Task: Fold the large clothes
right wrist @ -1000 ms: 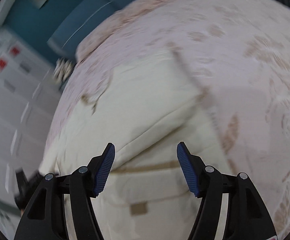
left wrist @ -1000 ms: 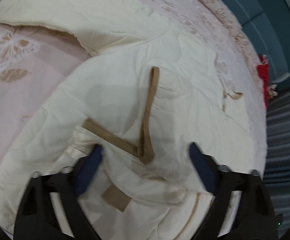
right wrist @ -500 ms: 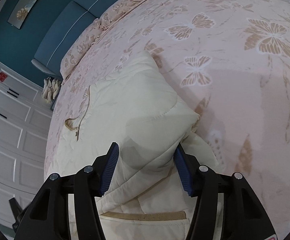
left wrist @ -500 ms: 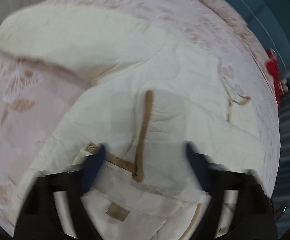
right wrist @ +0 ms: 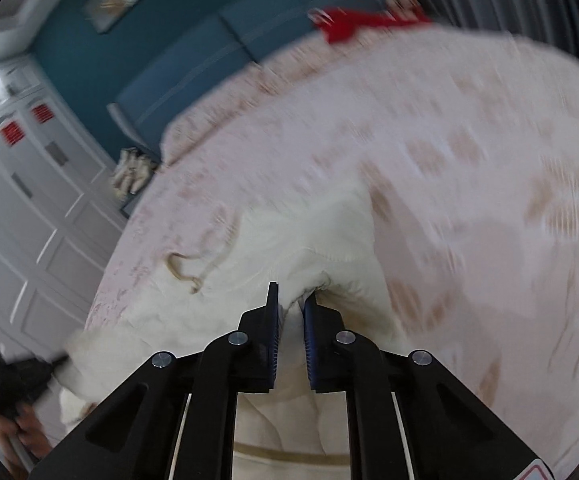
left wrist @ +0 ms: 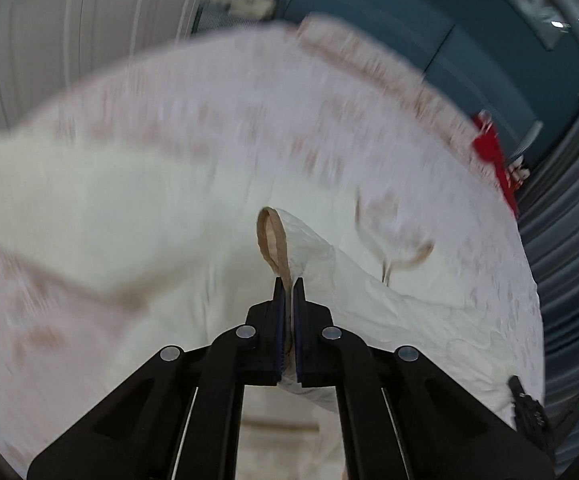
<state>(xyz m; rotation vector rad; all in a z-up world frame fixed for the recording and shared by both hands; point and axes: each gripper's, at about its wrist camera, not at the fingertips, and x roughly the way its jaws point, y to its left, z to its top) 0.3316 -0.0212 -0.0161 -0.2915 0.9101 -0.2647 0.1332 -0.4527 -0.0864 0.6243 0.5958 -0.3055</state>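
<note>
A large cream quilted garment point(left wrist: 429, 320) with tan trim lies on a pink butterfly-print bed point(left wrist: 229, 92). My left gripper point(left wrist: 288, 284) is shut on a fold of the garment at its tan trim band point(left wrist: 271, 236), which loops up above the jaws. My right gripper point(right wrist: 291, 300) is shut on a bunched cream fold of the same garment point(right wrist: 321, 240). The bed also shows in the right wrist view point(right wrist: 469, 128). Both views are blurred by motion.
A red cloth point(right wrist: 353, 24) lies at the bed's far end by the teal headboard point(right wrist: 193, 76). White wardrobe doors point(right wrist: 21, 208) stand to the left. The other gripper and hand point(right wrist: 5, 384) show at lower left. Grey pleated curtains point(left wrist: 569, 216) hang on the right.
Both grippers were open over the garment; now each has closed on a fold of it. Both views have lifted and swung, so more of the room shows.
</note>
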